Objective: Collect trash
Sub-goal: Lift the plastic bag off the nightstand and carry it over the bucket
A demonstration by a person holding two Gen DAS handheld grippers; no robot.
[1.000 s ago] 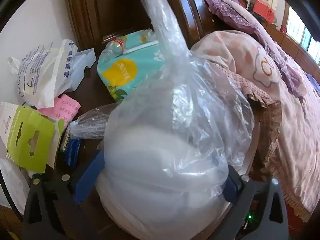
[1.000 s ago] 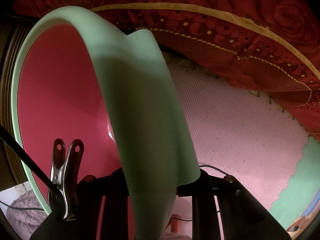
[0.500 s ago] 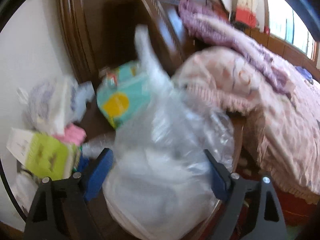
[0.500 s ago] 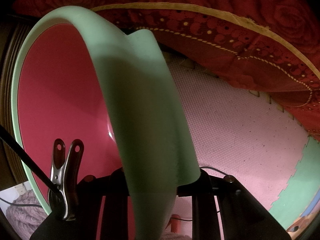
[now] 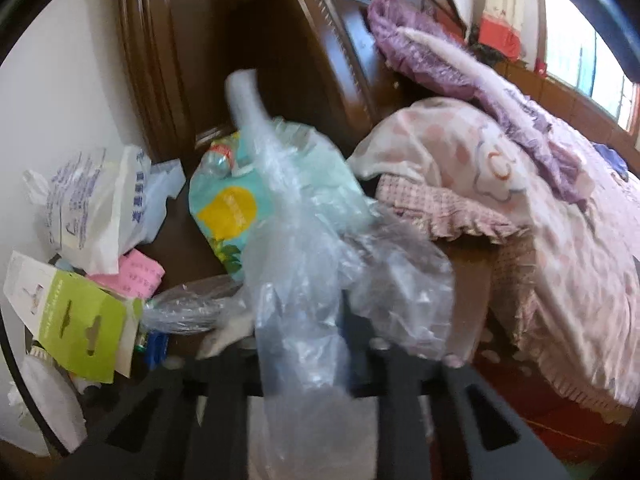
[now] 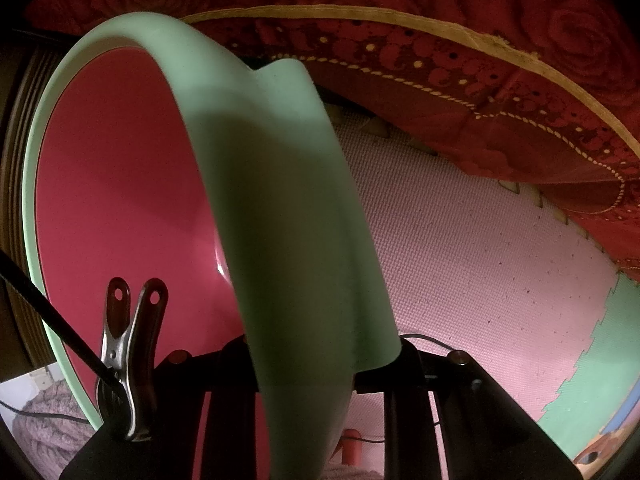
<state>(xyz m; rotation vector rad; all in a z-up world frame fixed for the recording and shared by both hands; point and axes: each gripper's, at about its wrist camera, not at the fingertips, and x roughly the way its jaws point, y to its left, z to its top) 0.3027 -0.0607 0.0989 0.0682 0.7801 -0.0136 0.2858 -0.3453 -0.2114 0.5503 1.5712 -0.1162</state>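
Note:
A crumpled clear plastic bag [image 5: 304, 240] stands over the cluttered dark nightstand [image 5: 192, 248] in the left wrist view, its twisted neck pointing up. My left gripper [image 5: 304, 360] is closing, and its jaws pinch the bag's lower part between them. Something white [image 5: 228, 332] shows under the plastic at the left. In the right wrist view my right gripper [image 6: 316, 360] is shut on the mint-green rim [image 6: 280, 200] of a bin with a red inside [image 6: 120, 200]. The bin hangs tilted beneath the gripper.
On the nightstand lie a white printed bag [image 5: 96, 200], a green card package [image 5: 80, 320], pink paper [image 5: 140, 276], a teal packet [image 5: 232, 208] and a plastic bottle [image 5: 218, 160]. A bed with a pink quilt [image 5: 520, 208] is to the right. A metal clip [image 6: 128, 360] grips the bin's rim above a pink floor mat [image 6: 460, 260].
The left jaws went from wide around the bulging bag to pinched on its plastic. The bag has collapsed and the view has tilted up. The right gripper and bin have not moved.

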